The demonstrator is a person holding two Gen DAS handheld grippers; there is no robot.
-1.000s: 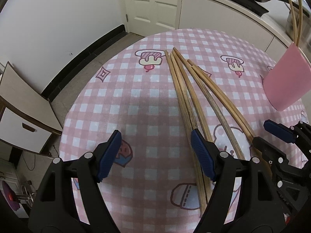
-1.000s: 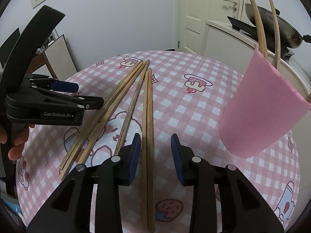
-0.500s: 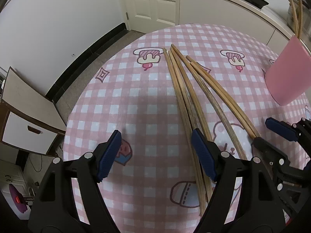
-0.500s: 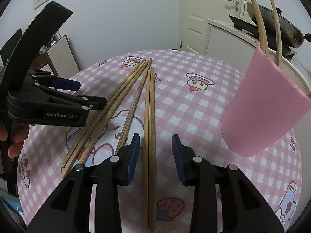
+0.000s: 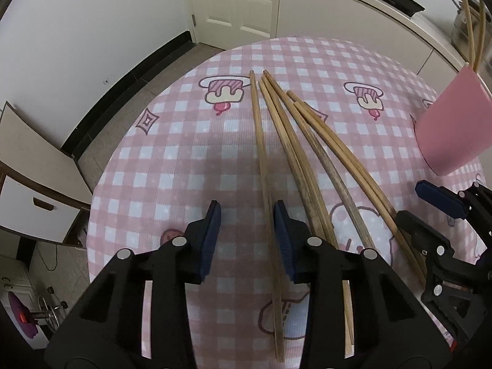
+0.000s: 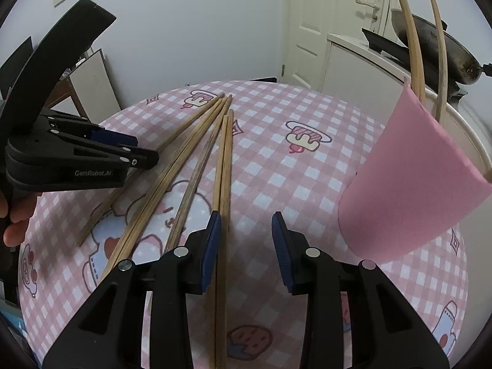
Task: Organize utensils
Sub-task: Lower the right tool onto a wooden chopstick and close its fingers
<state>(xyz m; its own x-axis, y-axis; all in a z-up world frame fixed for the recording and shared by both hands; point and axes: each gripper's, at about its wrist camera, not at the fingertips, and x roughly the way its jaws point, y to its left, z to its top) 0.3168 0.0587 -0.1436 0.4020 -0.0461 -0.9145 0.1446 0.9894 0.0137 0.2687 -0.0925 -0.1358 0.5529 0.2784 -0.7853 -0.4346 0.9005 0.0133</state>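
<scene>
Several wooden chopsticks (image 5: 307, 166) lie fanned out on the pink checked tablecloth (image 5: 172, 160). One chopstick (image 5: 261, 153) lies apart on the left, running between the jaws of my left gripper (image 5: 246, 215). Those jaws are closing; it sits beside the right pad and is not pinched. In the right wrist view a pair of chopsticks (image 6: 224, 169) passes just inside the left pad of my right gripper (image 6: 246, 227), whose jaws stand apart around it. A tilted pink cup (image 6: 412, 184) holds two chopsticks (image 6: 412, 46). The left gripper (image 6: 144, 150) shows there too.
The round table's edge curves close on the left, with a cabinet drawer (image 5: 33, 206) and floor below. A white counter with a dark wok (image 6: 446, 52) stands behind the cup. A hand (image 6: 15, 215) grips the left tool. The right gripper (image 5: 427, 212) crowds the chopsticks' near ends.
The left gripper's jaws have narrowed from wide apart. The leftmost chopstick has slid away from the bundle and now lies between them. The right gripper holds still.
</scene>
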